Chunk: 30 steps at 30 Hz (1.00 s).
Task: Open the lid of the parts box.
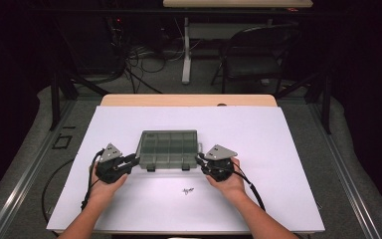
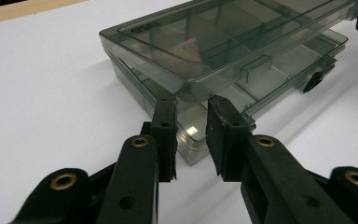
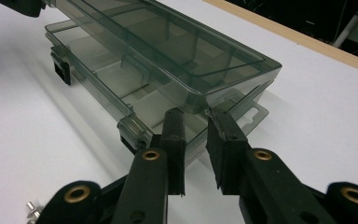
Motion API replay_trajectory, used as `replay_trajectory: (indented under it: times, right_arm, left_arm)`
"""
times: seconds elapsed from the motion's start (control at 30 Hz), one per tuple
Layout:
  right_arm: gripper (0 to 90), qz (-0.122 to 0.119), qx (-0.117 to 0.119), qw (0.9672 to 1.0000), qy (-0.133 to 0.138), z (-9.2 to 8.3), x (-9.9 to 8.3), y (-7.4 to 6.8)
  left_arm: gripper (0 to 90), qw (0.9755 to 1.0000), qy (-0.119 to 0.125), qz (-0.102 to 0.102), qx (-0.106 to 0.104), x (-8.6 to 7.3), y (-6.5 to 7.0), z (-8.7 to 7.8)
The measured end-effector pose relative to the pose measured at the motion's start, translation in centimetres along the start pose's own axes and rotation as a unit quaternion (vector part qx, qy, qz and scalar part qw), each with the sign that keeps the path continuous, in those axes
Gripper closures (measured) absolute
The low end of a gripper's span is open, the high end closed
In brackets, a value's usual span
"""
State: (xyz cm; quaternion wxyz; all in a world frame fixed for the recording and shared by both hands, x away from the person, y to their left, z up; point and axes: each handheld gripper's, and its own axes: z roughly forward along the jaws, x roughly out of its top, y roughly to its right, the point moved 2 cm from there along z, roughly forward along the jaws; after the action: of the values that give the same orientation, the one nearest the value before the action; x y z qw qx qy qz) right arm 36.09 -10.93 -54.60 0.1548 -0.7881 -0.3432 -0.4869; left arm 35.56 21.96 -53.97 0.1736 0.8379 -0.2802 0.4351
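At table centre, smoky compartment box, lid raised; left gripper and right gripper part-open at its near corners, gripping nothing.

I can read no text for certain. A small dark scrawl sits on the white sheet at six o'clock from my box, too tiny to make out; raised letters on the box's lid are blurred.
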Motion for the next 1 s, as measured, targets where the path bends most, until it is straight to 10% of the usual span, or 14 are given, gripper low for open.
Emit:
replay_trajectory:
  times: [1.0]
  right_arm:
    - [76.9, -0.007, -0.017, 0.9998, 0.013, -0.4, 3.1, 1.4]
  left_arm:
    - [73.9, 0.9996, 0.008, -0.015, 0.024, 3.7, -0.5, -0.4]
